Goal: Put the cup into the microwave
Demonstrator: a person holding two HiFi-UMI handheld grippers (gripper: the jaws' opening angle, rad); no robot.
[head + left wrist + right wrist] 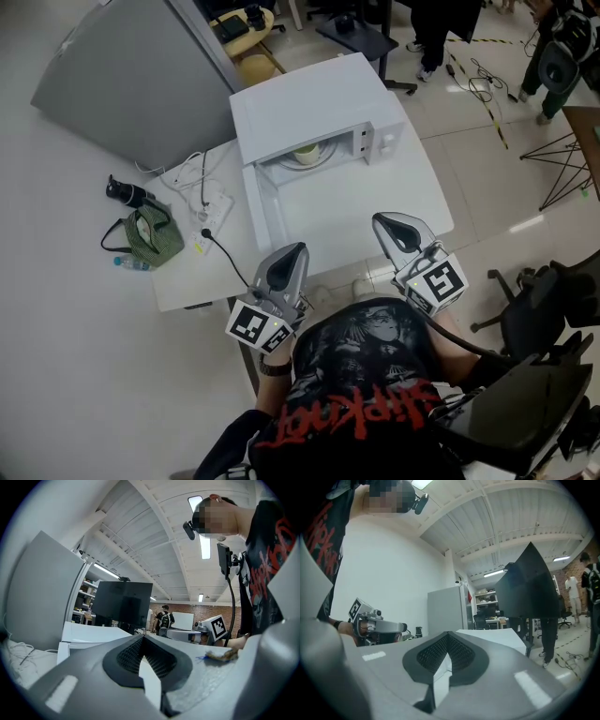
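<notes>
Looking down on white table (375,206), microwave (309,98) at far end with door open. Holding left gripper (294,251) and right gripper (384,223) near table's front edge, jaws pressed together, pinching nothing. Spotting cup (307,155) inside microwave cavity, well apart, beyond both tips.

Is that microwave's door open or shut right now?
Open: the door of the microwave stands swung out toward the person, and the cup shows inside.
</notes>
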